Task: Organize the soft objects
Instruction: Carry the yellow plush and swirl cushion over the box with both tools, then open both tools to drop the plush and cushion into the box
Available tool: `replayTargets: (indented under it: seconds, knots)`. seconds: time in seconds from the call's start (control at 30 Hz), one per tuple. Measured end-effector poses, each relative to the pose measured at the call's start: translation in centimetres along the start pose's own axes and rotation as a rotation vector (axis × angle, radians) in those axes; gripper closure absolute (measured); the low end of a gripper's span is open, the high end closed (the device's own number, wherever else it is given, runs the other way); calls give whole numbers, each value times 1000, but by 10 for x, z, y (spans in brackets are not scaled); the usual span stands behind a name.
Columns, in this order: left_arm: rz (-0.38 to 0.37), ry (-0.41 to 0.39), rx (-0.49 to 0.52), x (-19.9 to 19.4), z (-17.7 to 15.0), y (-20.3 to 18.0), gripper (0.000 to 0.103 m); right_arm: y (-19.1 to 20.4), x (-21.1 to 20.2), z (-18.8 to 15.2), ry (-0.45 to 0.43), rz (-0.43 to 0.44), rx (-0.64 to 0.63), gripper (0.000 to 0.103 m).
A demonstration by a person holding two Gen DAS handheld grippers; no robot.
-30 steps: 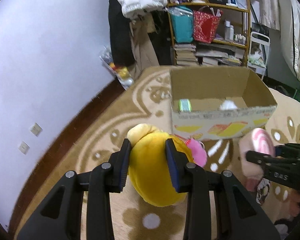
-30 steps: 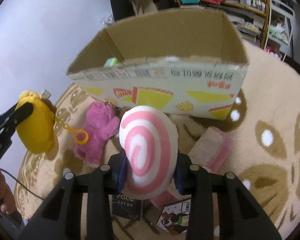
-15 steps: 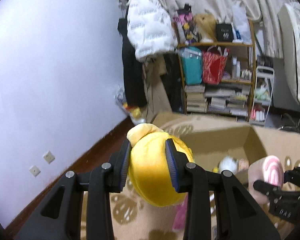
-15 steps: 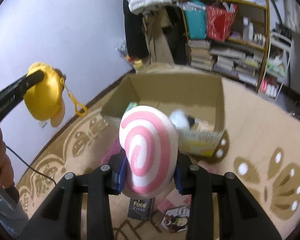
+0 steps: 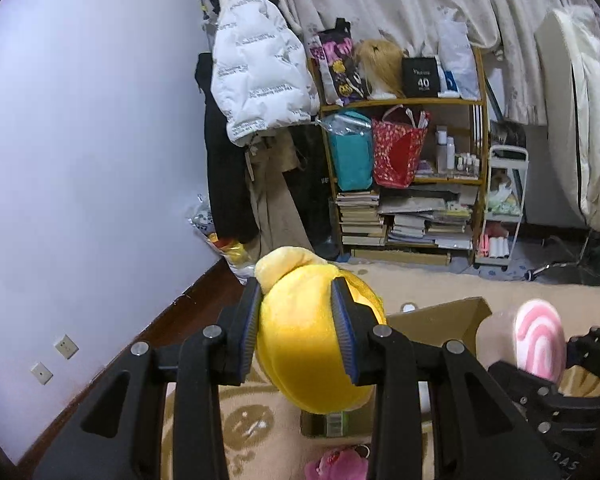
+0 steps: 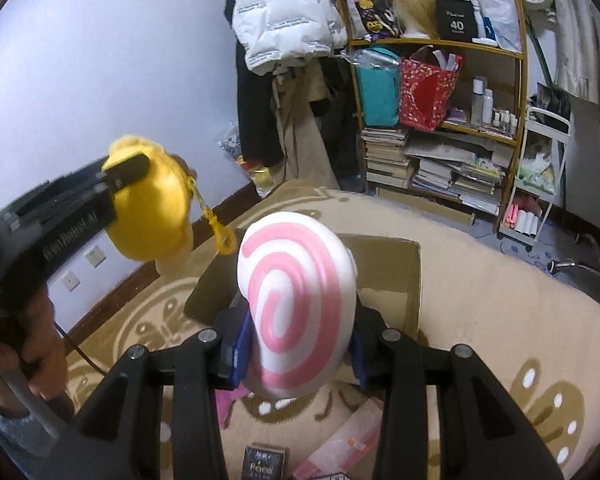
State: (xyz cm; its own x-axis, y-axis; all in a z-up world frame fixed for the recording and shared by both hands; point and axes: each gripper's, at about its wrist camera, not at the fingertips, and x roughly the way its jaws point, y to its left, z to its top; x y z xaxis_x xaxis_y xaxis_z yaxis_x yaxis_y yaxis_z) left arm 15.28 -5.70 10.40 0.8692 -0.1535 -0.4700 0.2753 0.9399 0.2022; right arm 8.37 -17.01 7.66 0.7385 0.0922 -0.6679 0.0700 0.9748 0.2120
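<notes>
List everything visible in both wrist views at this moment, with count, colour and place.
yellow plush: 1, yellow with clip, gripped in left tool
swirl cushion: 1, white and pink, between right tool's pads, which are opening
cardboard box: 1, brown, open, on the rug beyond the cushion
pink plush: 1, pink, on the rug before the box
rug: 1, beige, patterned
puffer jacket: 1, white, hanging by the wall
shelf: 1, wooden, holding bags and books
black booklet: 1, on the rug
left tool: 1, black
right tool: 1, black
hand: 1, holding the left tool
</notes>
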Motion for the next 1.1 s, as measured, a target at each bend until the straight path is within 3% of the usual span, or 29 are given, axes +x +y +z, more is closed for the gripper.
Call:
replayTargets:
  seconds: [0.13, 0.3, 0.5, 0.87, 0.97, 1.03, 1.1]
  knots:
    - [1, 14, 57, 24, -7, -15, 70, -5, 17, 5, 15, -4, 12, 60]
    - [-19, 86, 54, 50, -19, -20, 70, -10, 37, 7, 28, -19, 5, 59]
    - [-28, 132, 81, 62, -37, -26, 69, -20, 60, -2, 91, -33, 15, 56]
    - [-13, 217, 83, 78, -60, -28, 65, -33, 77, -9, 132, -64, 3, 50]
    - [36, 188, 90, 71, -58, -25, 65, -37, 76, -11, 144, -54, 16, 43]
    - [56, 162, 87, 65, -55, -24, 65, -36, 72, -11, 124, -76, 12, 32]
    - [39, 157, 72, 62, -50, -21, 53, -35, 69, -9, 112, -80, 11, 28]
